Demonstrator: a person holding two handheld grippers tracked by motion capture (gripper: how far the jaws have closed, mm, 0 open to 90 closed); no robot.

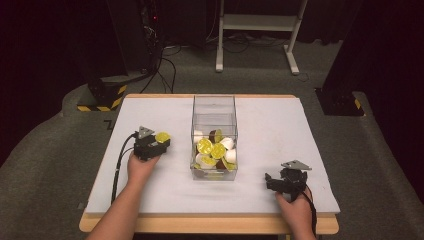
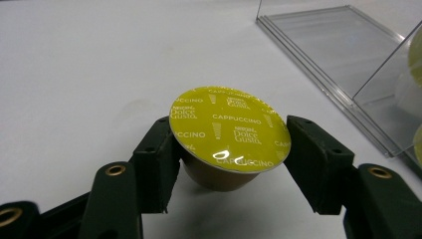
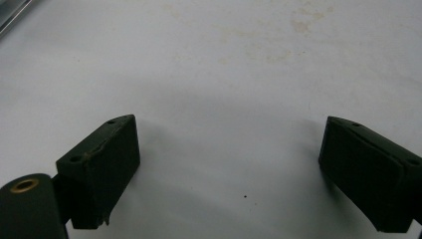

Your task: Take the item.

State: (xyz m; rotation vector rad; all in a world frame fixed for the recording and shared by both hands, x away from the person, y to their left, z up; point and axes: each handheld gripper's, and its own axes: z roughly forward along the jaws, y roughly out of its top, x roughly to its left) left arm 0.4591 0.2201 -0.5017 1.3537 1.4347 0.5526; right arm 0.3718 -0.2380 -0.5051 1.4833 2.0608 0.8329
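Cappuccino capsule clamped in the left hand-held gripper

Cappuccino capsule (image 2: 229,130), with a yellow-green foil lid (printed "Nescafé Dolce Gusto") and a brown cup, sits between the two black jaws of the left hand-held gripper (image 2: 230,149), whose pads press on its rim from either side. In the high view the left hand-held gripper (image 1: 159,139) is over the left part of the white bench (image 1: 280,130), and the capsule (image 1: 162,136) at its tip is well left of the clear plastic box (image 1: 214,106). That box stands at the middle of the bench and holds a heap of capsules (image 1: 214,150), some yellow-lidded, some white, some brown. The right hand-held gripper (image 3: 229,169) has its jaws spread wide with only bare bench between them; it sits near the bench's front right corner, well apart from the box.
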